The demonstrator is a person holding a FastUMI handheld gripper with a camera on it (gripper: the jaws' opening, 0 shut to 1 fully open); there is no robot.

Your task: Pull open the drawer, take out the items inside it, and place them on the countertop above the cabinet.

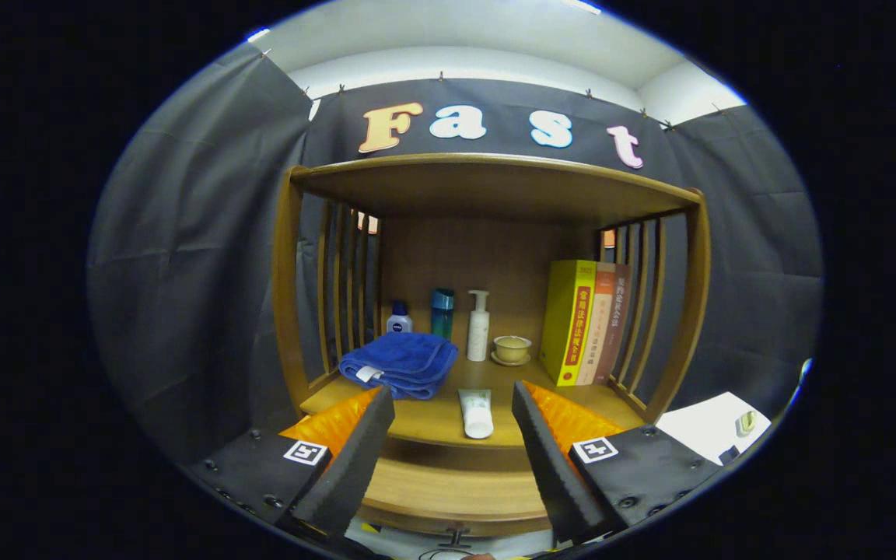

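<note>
We see the wooden countertop (432, 420) just ahead of our gripper (453, 404), fingers spread, holding nothing. A white tube (476, 412) lies between them; blue towel (401, 364), bottles, books (584, 323) beyond. The drawer front (448, 490), seemingly shut, sits below.

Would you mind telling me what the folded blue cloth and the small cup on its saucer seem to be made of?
The folded blue cloth, beyond the open gripper, looks like soft plush terry or microfibre: matte, fuzzy, rounded folds. The small cup on its saucer looks like glazed ceramic, pale yellowish with a smooth sheen, though plastic cannot be excluded.
</note>
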